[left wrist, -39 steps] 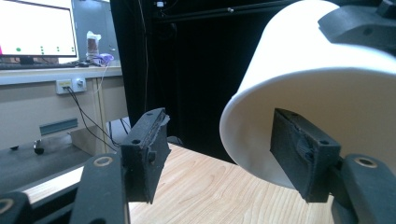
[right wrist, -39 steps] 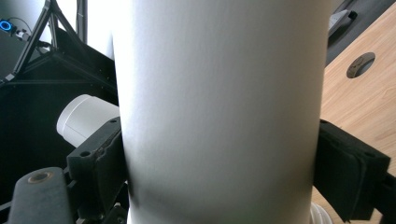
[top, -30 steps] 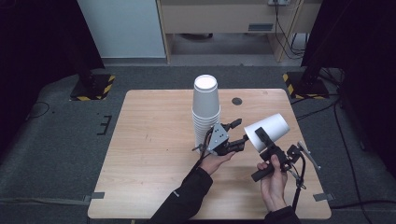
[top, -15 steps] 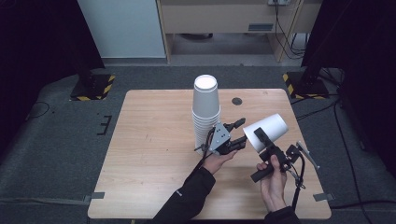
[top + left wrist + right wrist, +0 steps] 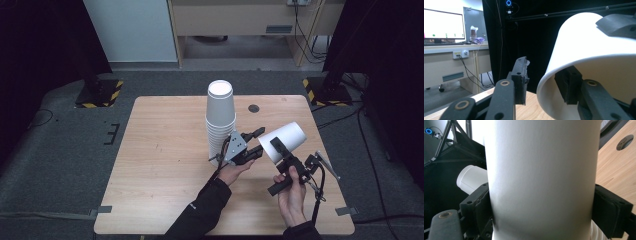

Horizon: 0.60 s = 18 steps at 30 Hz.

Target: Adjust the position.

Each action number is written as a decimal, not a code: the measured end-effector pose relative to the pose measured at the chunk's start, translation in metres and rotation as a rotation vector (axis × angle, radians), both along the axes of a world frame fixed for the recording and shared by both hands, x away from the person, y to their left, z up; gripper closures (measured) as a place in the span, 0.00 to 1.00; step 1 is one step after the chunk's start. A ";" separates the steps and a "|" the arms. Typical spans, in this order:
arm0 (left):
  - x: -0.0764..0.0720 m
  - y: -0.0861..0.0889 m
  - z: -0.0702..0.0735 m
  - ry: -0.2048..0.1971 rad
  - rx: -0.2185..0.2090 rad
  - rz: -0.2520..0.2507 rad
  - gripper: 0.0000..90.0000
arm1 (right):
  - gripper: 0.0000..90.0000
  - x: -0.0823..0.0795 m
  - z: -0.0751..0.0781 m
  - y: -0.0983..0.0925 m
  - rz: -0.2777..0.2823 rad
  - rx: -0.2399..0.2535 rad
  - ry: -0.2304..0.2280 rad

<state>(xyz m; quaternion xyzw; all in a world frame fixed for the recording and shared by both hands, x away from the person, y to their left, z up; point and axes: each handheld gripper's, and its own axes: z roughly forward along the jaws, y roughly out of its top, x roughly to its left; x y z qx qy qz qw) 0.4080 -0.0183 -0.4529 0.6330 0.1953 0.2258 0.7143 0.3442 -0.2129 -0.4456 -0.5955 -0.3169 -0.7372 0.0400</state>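
- High view: wooden counter [image 5: 160, 165] carries a tall stack of white paper cups [image 5: 220, 117], upside down, near the middle.
- Left gripper [image 5: 252, 145] sits just right of the stack's base, jaws spread wide, pointing right toward a single white cup [image 5: 285, 140].
- Right gripper [image 5: 280, 150] holds that single cup off the counter, tilted, its closed base up and to the right, open mouth facing the left gripper.
- Left gripper view: left gripper's right jaw sits inside the cup's [image 5: 594, 65] mouth, its left jaw outside and clear of the rim; nothing clamped.
- Right gripper view: both jaws press the cup's [image 5: 541, 177] wall on opposite sides; the stack [image 5: 470, 180] shows behind at the left.
- Round hole [image 5: 253, 108] in the counter, beyond the grippers.
- Person's hands and dark sleeves enter from the bottom edge.
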 end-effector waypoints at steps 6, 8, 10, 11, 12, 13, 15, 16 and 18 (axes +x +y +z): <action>0.000 0.001 0.001 -0.013 -0.005 0.001 0.77 | 0.16 0.001 -0.002 0.000 0.008 0.009 0.007; -0.001 0.001 0.001 -0.015 -0.002 -0.001 0.79 | 0.16 0.001 -0.001 0.000 0.011 0.012 0.009; -0.001 0.000 0.000 -0.016 -0.004 -0.004 0.82 | 0.16 0.001 -0.001 0.000 0.013 0.012 0.009; -0.001 0.000 0.000 -0.018 -0.002 -0.003 0.83 | 0.16 0.001 -0.001 0.000 0.014 0.013 0.009; -0.001 0.001 0.000 -0.018 -0.002 -0.005 0.83 | 0.16 0.001 -0.001 0.000 0.012 0.014 0.009; -0.001 0.001 0.000 -0.020 0.000 -0.006 0.84 | 0.16 0.001 -0.001 0.000 0.011 0.014 0.008; -0.002 0.002 -0.001 -0.020 0.001 -0.007 0.86 | 0.16 0.001 -0.001 -0.001 0.010 0.016 0.010; -0.002 0.002 -0.001 -0.020 0.001 -0.008 0.87 | 0.16 0.001 -0.001 -0.002 0.007 0.015 0.007; -0.002 0.002 -0.001 -0.021 0.002 -0.009 0.88 | 0.16 0.001 -0.002 -0.002 0.002 0.013 0.005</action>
